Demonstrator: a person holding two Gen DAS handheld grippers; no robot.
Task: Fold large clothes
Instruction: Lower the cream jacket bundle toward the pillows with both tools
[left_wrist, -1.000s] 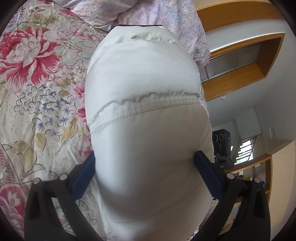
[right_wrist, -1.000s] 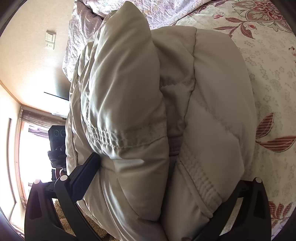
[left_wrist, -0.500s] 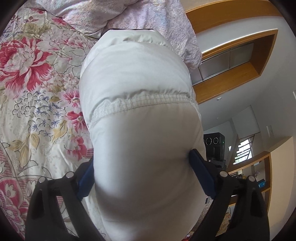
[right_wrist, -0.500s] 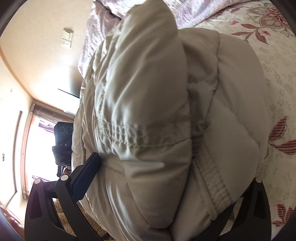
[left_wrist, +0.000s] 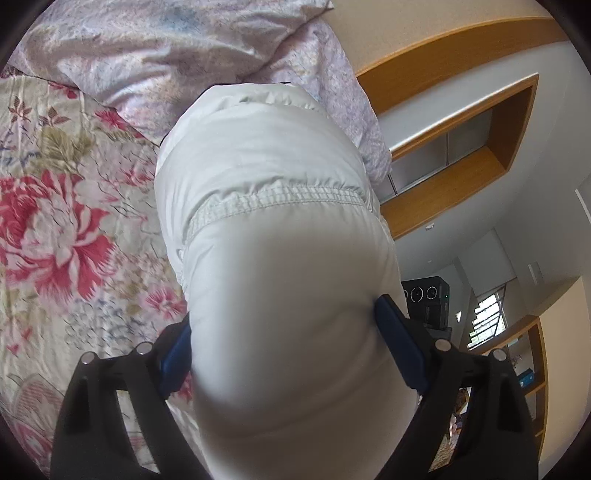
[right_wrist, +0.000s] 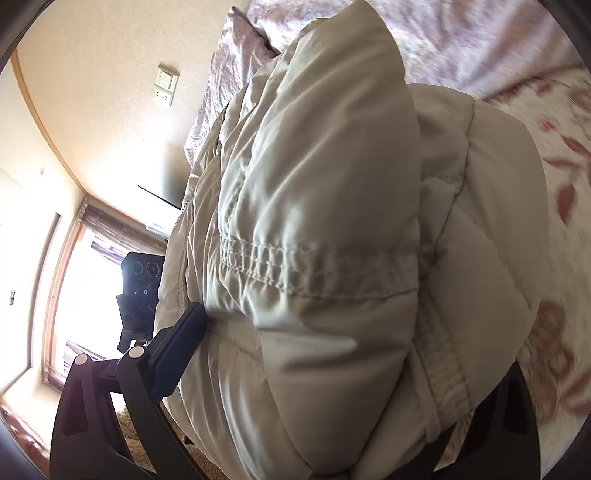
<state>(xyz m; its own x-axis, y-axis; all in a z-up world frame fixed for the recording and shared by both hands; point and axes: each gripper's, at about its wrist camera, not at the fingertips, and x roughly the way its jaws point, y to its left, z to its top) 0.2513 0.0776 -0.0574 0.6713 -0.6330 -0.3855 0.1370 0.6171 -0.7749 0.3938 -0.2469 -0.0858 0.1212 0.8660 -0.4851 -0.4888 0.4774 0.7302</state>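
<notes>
- A pale beige quilted puffer jacket (left_wrist: 280, 258), bundled into thick folds, fills the middle of both wrist views.
- In the left wrist view the left gripper (left_wrist: 291, 343) has its two blue pads pressed into the jacket's sides, one at eight o'clock and one at four o'clock; its jaws have just been closing a little, with the padded cloth clamped between them.
- A stitched, gathered seam crosses the jacket above the pads, toward twelve o'clock.
- The floral bedspread with large red flowers (left_wrist: 66, 236) lies at nine o'clock, beside and under the jacket.
- A pale lilac crumpled pillow (left_wrist: 177, 48) sits at eleven o'clock, beyond the jacket's far end.
- A wooden-framed wall recess (left_wrist: 476, 144) shows at two o'clock.
- In the right wrist view the right gripper (right_wrist: 354, 354) grips the same jacket (right_wrist: 332, 240); one blue pad at eight o'clock presses into the cloth, while the other is hidden behind the bulging padding at four o'clock.
- A bright window (right_wrist: 85, 288) glares at nine o'clock, and the bedspread (right_wrist: 565, 229) is blurred at three o'clock.
</notes>
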